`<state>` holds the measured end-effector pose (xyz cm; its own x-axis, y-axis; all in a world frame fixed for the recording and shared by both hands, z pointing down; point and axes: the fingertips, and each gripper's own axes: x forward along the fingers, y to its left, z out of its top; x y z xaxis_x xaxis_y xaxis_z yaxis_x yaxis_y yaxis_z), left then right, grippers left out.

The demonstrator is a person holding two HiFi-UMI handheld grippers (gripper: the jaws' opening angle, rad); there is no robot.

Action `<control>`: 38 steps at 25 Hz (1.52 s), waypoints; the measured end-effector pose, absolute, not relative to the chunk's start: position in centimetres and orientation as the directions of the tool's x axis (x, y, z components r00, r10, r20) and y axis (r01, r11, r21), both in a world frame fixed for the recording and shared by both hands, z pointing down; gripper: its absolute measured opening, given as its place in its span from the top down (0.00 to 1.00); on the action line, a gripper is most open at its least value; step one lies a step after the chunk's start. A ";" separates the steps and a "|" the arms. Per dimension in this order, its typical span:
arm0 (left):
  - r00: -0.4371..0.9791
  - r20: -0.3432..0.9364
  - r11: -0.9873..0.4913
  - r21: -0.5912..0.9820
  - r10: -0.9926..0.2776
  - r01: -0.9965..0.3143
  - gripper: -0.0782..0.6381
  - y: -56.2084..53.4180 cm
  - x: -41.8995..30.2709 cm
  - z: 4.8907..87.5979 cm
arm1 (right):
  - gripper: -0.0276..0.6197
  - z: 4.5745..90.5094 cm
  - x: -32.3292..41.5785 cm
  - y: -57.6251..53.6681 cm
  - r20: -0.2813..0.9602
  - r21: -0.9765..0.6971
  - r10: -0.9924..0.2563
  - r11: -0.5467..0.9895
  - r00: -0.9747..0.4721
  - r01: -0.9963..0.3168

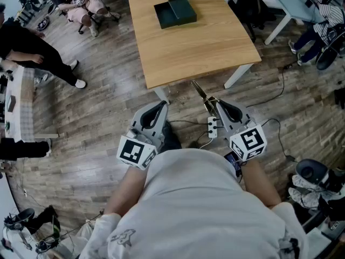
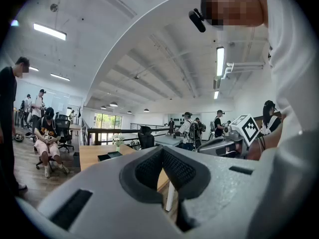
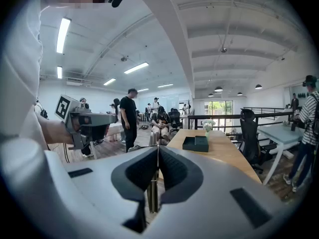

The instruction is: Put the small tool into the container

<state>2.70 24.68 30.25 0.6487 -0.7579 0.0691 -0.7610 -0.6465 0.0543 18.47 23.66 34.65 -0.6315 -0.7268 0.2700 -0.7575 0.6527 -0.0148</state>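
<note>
A dark green open container (image 1: 175,12) lies at the far end of the wooden table (image 1: 205,47); it also shows in the right gripper view (image 3: 195,143) and, small, in the left gripper view (image 2: 109,156). My right gripper (image 1: 214,102) hovers off the table's near edge, shut on a thin metal small tool (image 1: 200,92) that sticks out toward the table. In the right gripper view the tool (image 3: 154,190) stands clamped between the pads of that gripper (image 3: 158,151). My left gripper (image 1: 160,106) is beside it, shut and holding nothing, with its jaws (image 2: 163,151) closed together.
The table has white legs (image 1: 237,75). A white power strip (image 1: 212,127) and cables lie on the wood floor below the grippers. A black office chair (image 1: 245,1) stands at the table's right. People sit and stand at the left (image 1: 32,53).
</note>
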 end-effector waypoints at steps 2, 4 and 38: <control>0.648 0.068 -0.645 0.062 -0.759 -0.762 0.88 24.4 2.6 30.2 | 0.93 34.6 18.4 23.5 0.269 -0.015 -0.726 0.653 -0.632 -0.757; 0.647 0.068 -0.644 0.068 -0.759 -0.762 0.88 24.3 2.6 30.2 | 0.94 34.7 18.4 23.5 0.268 -0.017 -0.726 0.654 -0.633 -0.756; 0.729 0.086 -0.719 0.124 -0.679 -0.684 0.88 9.0 -8.6 31.2 | 0.93 34.1 8.2 8.7 0.293 -0.033 -0.792 0.551 -0.535 -0.834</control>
<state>-8.64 9.00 31.22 0.7294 -0.6786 0.0864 -0.6837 -0.7192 0.1235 8.21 8.69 34.06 -0.5353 -0.7924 0.2925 -0.8338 0.5510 -0.0332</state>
